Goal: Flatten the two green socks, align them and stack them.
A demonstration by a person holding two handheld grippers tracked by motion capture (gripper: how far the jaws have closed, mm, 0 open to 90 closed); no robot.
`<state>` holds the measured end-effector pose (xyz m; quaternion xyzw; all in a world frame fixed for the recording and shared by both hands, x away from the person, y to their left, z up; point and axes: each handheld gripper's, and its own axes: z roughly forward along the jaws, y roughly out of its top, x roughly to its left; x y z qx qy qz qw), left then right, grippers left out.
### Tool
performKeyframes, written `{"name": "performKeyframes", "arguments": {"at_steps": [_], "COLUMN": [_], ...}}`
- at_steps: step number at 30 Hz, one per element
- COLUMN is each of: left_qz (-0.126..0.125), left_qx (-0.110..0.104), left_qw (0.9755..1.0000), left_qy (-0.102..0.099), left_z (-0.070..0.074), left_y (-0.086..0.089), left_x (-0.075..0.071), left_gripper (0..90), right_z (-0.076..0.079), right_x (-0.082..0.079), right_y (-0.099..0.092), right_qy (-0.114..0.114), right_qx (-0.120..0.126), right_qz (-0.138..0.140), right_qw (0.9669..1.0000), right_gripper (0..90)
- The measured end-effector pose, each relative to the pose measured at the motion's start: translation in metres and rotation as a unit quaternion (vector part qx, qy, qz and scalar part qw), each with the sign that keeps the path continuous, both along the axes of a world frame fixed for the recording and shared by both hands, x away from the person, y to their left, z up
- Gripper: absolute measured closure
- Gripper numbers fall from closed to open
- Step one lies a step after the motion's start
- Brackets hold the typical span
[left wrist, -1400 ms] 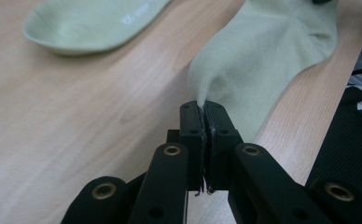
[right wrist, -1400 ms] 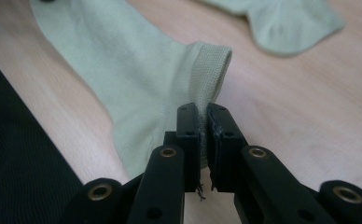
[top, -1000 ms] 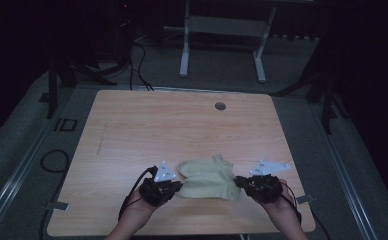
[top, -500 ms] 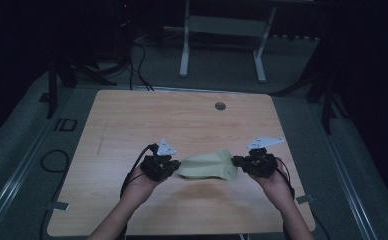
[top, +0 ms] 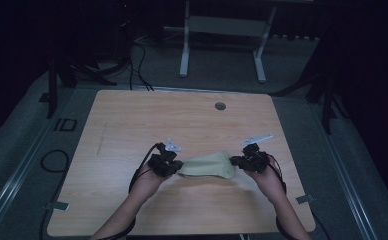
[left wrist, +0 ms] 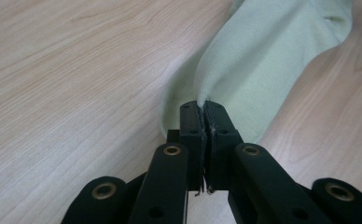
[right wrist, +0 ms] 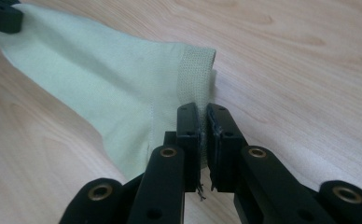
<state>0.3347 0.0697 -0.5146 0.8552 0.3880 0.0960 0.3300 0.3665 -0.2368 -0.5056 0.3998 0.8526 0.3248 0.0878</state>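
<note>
Both hands have carried the pale green cloth (top: pixel 207 166) away from the near edge toward the middle of the wooden table (top: pixel 132 120), and it now hangs stretched between them. At the cloth's left end the left gripper (top: pixel 174 166) has its jaws pressed together on a fold of fabric. At the right end the right gripper (top: pixel 234 162) pinches the ribbed hem (right wrist: pixel 195 74), its jaws closed on it.
</note>
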Motion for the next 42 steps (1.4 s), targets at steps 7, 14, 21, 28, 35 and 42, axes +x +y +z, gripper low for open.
{"name": "performKeyframes", "arguments": {"at_steps": [7, 14, 21, 28, 35, 42], "left_qz": [-0.006, -0.001, 0.006, 0.003, 0.004, -0.013], "left_qx": [0.012, 0.015, 0.009, 0.009, -0.001, 0.002], "left_qw": [0.9999, 0.9998, 0.9998, 0.9998, 0.9998, 0.9994], "left_qy": [0.01, 0.014, 0.019, 0.016, -0.02, -0.031], "left_z": [-0.012, -0.019, -0.026, -0.023, -0.008, -0.007], "left_y": [-0.004, -0.003, -0.001, -0.002, -0.006, -0.022], "left_x": [0.006, 0.008, 0.01, 0.009, 0.002, -0.005], "left_gripper": [87.0, 86.9, 86.7, 69.0, 61.1, 81.7], "right_z": [-0.022, -0.03, -0.036, -0.033, -0.014, -0.017], "right_x": [0.01, 0.014, 0.016, 0.015, 0.0, -0.017], "right_y": [0.0, 0.003, 0.006, 0.006, 0.011, 0.025], "right_qy": [0.019, 0.022, 0.028, 0.025, -0.004, -0.011], "right_qx": [-0.007, -0.015, -0.017, -0.018, 0.006, 0.013], "right_qz": [-0.011, -0.014, -0.015, -0.017, -0.006, 0.02], "right_qw": [0.9997, 0.9995, 0.9993, 0.9994, 1.0, 0.9996], "right_gripper": [84.1, 83.3, 80.8, 70.2, 72.4, 87.0]}}
